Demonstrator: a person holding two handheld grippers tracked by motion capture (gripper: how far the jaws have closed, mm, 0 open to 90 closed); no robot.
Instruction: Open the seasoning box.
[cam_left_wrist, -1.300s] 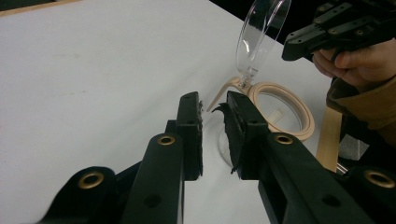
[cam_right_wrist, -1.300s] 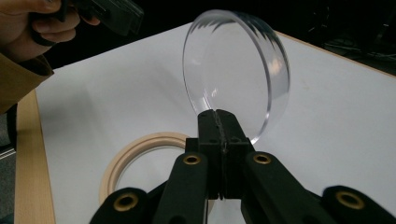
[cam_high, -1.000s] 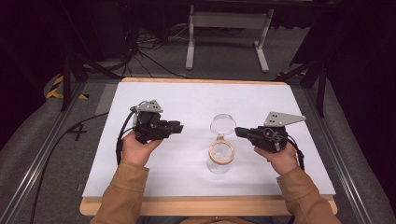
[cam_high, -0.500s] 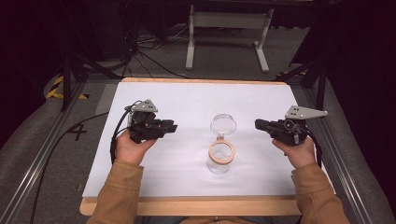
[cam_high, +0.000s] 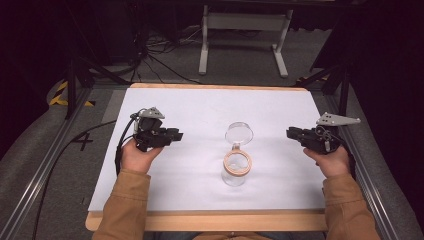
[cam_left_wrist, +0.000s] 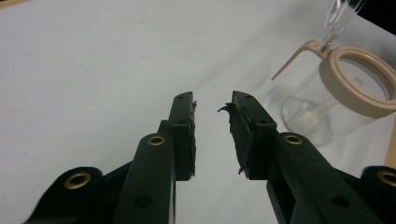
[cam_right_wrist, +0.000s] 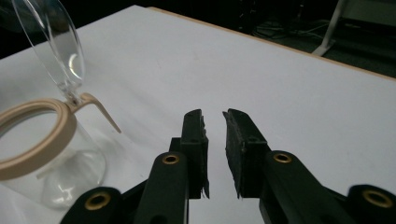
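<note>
A clear glass jar (cam_high: 236, 170) with a tan rim stood upright on the white tabletop (cam_high: 200, 107), nearer the front edge than the back and roughly midway between the side edges, its clear hinged lid (cam_high: 239, 133) swung up and open behind it. The left gripper (cam_high: 175, 136) hovered well to the jar's left, jaws parted with nothing between them. The right gripper (cam_high: 291, 132) hung near the right edge, apart from the jar; its jaws had just been opening and held nothing
</note>
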